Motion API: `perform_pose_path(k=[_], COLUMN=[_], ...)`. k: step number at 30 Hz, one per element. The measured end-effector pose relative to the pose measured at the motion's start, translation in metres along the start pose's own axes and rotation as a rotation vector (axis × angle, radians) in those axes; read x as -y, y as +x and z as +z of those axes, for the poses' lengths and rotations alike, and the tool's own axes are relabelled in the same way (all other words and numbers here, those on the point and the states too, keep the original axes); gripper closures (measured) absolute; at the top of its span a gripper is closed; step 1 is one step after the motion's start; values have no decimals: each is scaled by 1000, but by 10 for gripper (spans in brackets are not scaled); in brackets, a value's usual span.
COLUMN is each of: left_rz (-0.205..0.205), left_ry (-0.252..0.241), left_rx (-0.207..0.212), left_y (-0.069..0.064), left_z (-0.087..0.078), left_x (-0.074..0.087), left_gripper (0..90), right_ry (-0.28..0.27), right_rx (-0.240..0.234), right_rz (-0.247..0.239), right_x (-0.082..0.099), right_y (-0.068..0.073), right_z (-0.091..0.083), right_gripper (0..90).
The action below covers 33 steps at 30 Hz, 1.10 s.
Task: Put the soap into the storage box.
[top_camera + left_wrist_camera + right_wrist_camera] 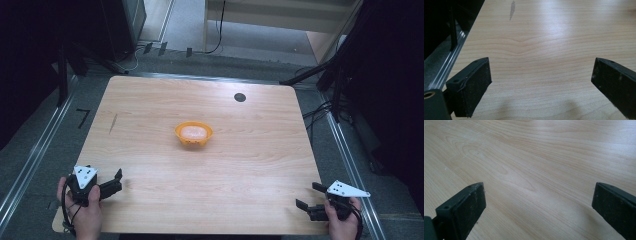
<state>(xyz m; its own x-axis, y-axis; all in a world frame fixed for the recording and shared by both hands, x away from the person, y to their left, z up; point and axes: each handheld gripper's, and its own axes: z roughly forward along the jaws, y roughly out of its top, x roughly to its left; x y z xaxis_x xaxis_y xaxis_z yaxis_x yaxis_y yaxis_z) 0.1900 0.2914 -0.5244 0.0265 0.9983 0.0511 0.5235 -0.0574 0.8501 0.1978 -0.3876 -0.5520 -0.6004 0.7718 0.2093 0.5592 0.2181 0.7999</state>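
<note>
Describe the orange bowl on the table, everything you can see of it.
The orange bowl is small, shallow and round, and looks like plastic. It stands upright near the middle of the wooden table, holding a pale pinkish lump too blurred to identify. Nothing else touches it; both grippers are far off at the near edge.

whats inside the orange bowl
The orange bowl near the middle of the table holds something pale pinkish-white that takes up most of its inside. What it is cannot be told, and it covers the bowl's bottom.
</note>
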Motion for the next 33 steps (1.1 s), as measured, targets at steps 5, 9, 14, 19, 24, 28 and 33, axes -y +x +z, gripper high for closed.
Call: perform_pose_path(k=[5,9,14,19,24,28,33], left_rz=[-2,-12,-4,1,8,8,12], left_ry=[5,7,10,15,21,21,21], left_rx=[-1,2,0,-3,-4,-3,-6], left_y=[0,1,0,0,-1,-1,-2], left_z=[1,1,1,1,2,2,2], left_x=[0,0,0,0,-1,-1,-1], left_gripper=[32,31,31,32,32,32,31], right_ry=[-12,-21,18,0,-20,-21,-29], right_rx=[4,26,39,69,71,74,84], right_rz=[0,-2,-29,-16,-21,-22,-28], right_x=[2,3,2,2,3,3,3], right_y=[0,2,5,5,6,5,7], right_z=[0,0,3,2,0,0,0], right_gripper=[0,0,19,18,18,19,19])
